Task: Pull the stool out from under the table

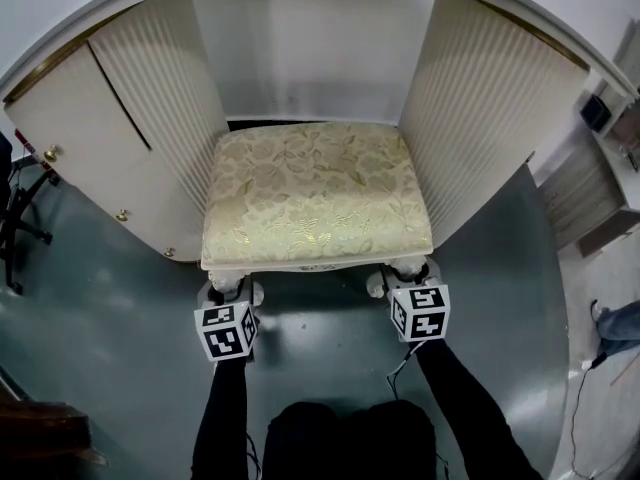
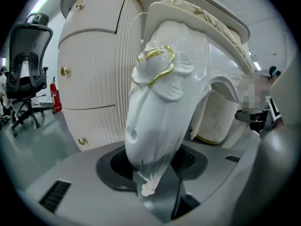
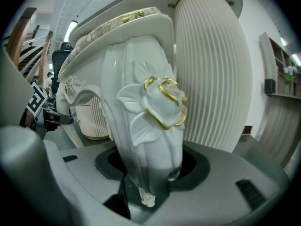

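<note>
The stool (image 1: 315,193) sits in the gap between the table's two ribbed sides. The left gripper (image 1: 228,290) pinches the left front leg (image 2: 157,107) tight. The right gripper (image 1: 405,274) pinches the right front leg (image 3: 150,121) tight. If one side pulls harder, the stool may turn and bump the table (image 1: 480,118). The shiny legs may also slip out of the jaws. There is one stool, one table, two grippers and two held legs.

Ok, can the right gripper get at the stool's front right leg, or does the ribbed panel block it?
Looks like yes: the right gripper is clamped on that leg; the ribbed panel stands behind, clear of it.
</note>
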The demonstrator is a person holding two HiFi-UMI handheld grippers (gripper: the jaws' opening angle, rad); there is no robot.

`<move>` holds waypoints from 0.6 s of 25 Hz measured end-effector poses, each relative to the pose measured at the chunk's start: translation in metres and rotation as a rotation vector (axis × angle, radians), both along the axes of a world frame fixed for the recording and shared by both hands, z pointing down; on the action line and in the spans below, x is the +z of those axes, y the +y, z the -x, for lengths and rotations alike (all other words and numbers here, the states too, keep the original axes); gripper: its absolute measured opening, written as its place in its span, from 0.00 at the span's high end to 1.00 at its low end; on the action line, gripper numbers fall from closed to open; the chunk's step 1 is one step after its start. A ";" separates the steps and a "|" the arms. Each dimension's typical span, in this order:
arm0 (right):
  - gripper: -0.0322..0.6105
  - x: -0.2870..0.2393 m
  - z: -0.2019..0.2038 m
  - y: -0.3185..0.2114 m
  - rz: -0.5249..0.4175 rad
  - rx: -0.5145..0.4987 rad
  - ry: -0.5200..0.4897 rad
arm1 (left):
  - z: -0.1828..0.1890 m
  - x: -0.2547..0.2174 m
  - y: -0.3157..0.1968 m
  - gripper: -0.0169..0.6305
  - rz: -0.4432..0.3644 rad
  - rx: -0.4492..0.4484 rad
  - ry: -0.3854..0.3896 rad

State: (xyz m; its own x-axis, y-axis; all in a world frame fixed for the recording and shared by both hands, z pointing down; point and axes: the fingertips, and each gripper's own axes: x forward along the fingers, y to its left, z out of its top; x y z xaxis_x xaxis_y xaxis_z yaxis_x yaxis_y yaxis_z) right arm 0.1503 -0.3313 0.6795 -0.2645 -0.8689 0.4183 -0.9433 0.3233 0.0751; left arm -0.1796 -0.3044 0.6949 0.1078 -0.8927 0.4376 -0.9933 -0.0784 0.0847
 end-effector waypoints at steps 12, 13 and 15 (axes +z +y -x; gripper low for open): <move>0.62 -0.002 0.001 0.008 0.050 -0.003 0.005 | 0.001 -0.003 0.005 0.65 0.029 0.001 -0.001; 0.62 -0.002 0.001 0.008 0.050 -0.004 0.005 | 0.001 -0.003 0.005 0.65 0.030 0.002 -0.001; 0.62 -0.003 0.001 0.007 0.049 -0.006 0.005 | 0.001 -0.003 0.004 0.65 0.033 0.004 -0.002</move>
